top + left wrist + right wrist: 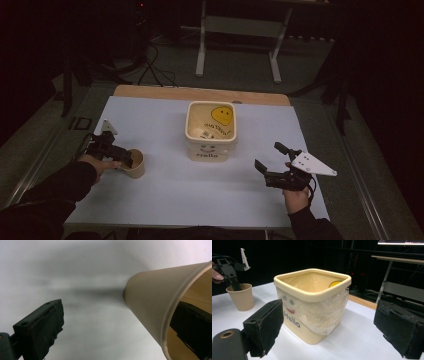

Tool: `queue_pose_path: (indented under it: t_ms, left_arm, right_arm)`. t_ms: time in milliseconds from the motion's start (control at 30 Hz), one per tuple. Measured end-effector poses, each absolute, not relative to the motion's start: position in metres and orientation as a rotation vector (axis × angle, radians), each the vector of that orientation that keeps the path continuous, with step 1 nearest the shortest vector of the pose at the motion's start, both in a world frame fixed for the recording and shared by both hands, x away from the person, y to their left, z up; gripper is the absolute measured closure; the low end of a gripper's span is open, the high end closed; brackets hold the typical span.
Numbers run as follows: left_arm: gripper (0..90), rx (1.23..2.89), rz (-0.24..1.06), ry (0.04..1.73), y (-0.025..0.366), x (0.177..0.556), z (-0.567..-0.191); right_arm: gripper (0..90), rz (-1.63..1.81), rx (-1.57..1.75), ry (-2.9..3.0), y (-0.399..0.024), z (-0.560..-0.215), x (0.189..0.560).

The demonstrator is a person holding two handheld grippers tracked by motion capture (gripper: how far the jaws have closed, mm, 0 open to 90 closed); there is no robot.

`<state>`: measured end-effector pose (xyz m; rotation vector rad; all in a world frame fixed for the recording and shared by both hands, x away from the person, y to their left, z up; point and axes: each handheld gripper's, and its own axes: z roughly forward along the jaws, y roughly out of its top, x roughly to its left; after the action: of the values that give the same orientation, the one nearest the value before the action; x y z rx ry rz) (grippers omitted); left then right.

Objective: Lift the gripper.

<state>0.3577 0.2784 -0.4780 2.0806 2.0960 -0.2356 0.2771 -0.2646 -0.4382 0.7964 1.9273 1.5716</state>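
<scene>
Worktop (165, 200): pale surface with a wooden strip showing along its far edge, sitting in a dark room.

Bin (211, 131): cream, square with rounded corners, standing upright near the middle of the worktop. A clear plastic liner is folding over its rim. A face and the word "Hello" are printed on the wall facing the right hand-held gripper; a yellow smiley is showing on the inside of the far wall.

Paper cup (135, 163): brown, standing upright on the worktop at the person's left, well apart from the bin.

Left hand-held gripper (121, 159): held in the left hand (98, 163), reaching over the cup's rim. In the left gripper view one jaw is sitting inside the cup against its inner wall, while the other is hanging outside, clear of the outer wall with bare worktop between them. Jaws are standing apart, straddling the cup wall without pinching it.

Right hand-held gripper (269, 156): held in the right hand (296, 196) at the person's right, pointing toward the bin from a distance. Jaws are standing wide apart and gripping nothing; in the right gripper view the bin is sitting between them, farther off.
</scene>
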Motion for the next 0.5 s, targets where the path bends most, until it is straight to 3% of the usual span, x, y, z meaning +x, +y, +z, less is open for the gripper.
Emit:
queue_pose_path:
  t_ms: [500]
  left_arm:
    - [1.1, 2.144, -0.265, 2.067, 0.273, 0.3644, -0.4693]
  right_arm:
    - [8.9, 1.554, 0.788, 1.985, -0.2631, -0.4391, 0.2793]
